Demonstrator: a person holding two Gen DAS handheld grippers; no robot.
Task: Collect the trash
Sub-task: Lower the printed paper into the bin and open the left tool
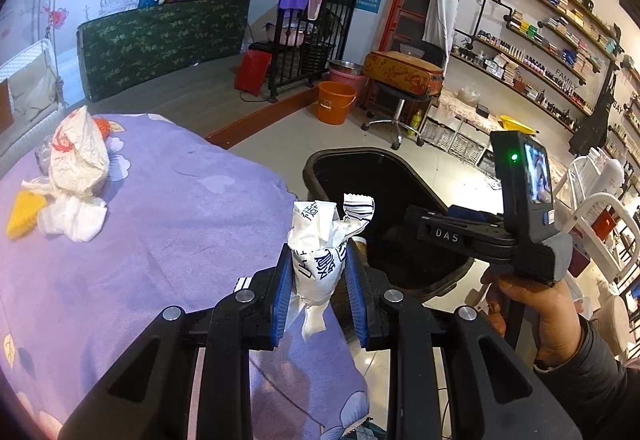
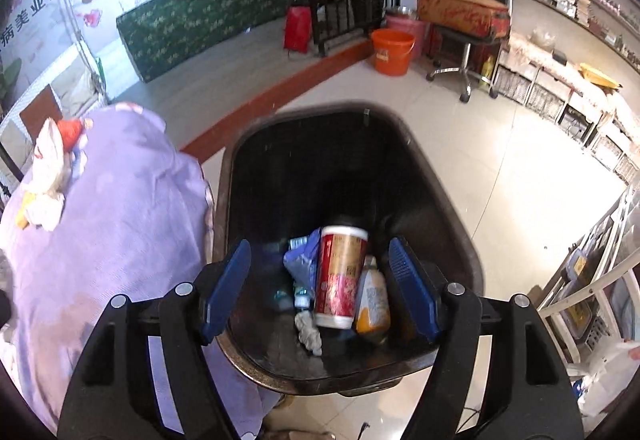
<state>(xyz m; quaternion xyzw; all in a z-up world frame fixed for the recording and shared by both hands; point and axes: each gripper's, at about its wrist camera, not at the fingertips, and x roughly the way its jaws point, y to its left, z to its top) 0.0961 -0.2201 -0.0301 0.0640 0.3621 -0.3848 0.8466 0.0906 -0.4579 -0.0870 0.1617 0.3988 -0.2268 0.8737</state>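
Note:
My left gripper (image 1: 319, 256) is shut on a crumpled white wrapper with blue print (image 1: 316, 232), held over the edge of the purple-clothed table (image 1: 160, 220), beside the dark bin (image 1: 320, 159). My right gripper (image 2: 320, 252) stands open over the bin (image 2: 440, 179), nothing between its blue pads. Below it in the bin lie a red and gold cup (image 2: 340, 276), a yellow bottle (image 2: 374, 300), a blue bag (image 2: 302, 264) and a grey tissue wad (image 2: 310, 332). On the table's far left sit a white bag with red print (image 1: 78, 155), white tissue (image 1: 76, 217) and a yellow piece (image 1: 24, 213).
A person's hand (image 1: 532, 304) holds the right gripper at the bin's right side. An orange bucket (image 1: 335, 101) and a wheeled stool bearing an orange case (image 1: 402, 73) stand on the tiled floor beyond. White shelving (image 1: 600, 215) is close on the right.

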